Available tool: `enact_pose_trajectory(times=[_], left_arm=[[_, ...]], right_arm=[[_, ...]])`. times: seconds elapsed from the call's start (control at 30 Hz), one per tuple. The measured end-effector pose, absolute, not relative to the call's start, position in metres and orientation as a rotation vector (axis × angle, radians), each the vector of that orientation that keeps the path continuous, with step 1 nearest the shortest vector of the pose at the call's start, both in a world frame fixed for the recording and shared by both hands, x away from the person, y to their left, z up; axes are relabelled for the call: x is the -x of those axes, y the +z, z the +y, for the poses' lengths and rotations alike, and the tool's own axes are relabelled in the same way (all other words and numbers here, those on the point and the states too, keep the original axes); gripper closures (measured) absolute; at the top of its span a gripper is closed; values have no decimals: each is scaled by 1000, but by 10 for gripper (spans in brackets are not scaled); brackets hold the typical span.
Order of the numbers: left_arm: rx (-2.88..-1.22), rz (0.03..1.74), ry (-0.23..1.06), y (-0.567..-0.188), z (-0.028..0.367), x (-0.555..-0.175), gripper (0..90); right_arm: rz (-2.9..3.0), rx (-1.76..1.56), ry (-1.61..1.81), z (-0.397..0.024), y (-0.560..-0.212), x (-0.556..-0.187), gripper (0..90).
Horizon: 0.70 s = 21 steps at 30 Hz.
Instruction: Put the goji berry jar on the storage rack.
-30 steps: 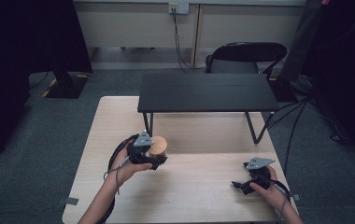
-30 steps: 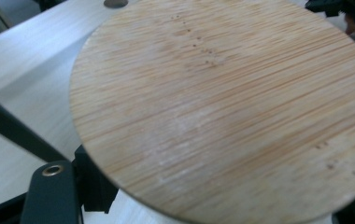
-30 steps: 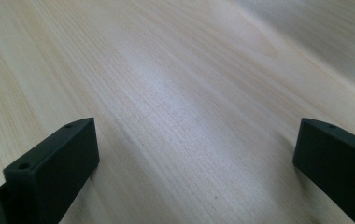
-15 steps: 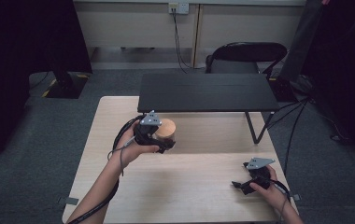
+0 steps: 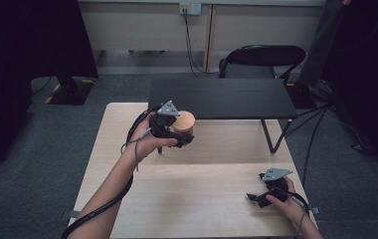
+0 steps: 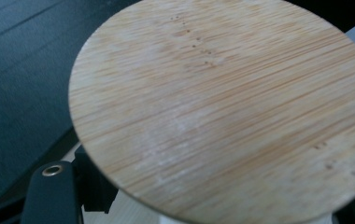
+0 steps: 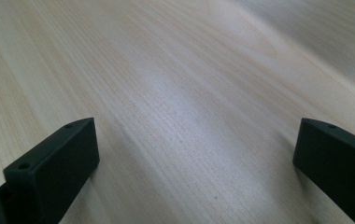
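Note:
A round container with a pale bamboo lid [image 5: 183, 120] hangs in the air above the light wooden table [image 5: 197, 199], just in front of the low black shelf [image 5: 222, 97]. My left gripper [image 5: 184, 139] is shut on it, gripping its body below the lid. In the left gripper view the bamboo lid [image 6: 222, 107] looms close, with one black finger [image 6: 49, 196] at the lower left and a bit of white body under the lid. My right gripper [image 5: 253, 197] rests at the table's near right, open, with bare wood between its jaws [image 7: 194, 158].
The black shelf stands on thin legs [image 5: 271, 137] across the far half of the table. A black chair [image 5: 261, 55] sits behind it. Cables [image 5: 321, 124] trail off the right side. Grey carpet surrounds the table.
My left hand has lifted the container off the table and carried it away from me, toward the black shelf's front edge. The right hand has stayed put.

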State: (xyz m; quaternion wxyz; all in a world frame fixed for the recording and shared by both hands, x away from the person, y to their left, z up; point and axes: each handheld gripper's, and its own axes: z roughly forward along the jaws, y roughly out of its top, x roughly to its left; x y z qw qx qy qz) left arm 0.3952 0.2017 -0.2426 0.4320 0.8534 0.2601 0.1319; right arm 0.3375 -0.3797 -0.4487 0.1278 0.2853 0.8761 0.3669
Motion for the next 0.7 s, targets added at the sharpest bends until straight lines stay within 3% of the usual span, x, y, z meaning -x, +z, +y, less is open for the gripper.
enact_pose_trajectory(times=[0.3, 0.7], left_arm=[[-2157, 664, 368, -214, 184, -412, 256], [-2141, 738, 409, -204, 160, -441, 255]], right_arm=[[2547, -827, 1069, -380, -449, -337, 0], [2547, -830, 1069, -380, -449, -337, 0]])
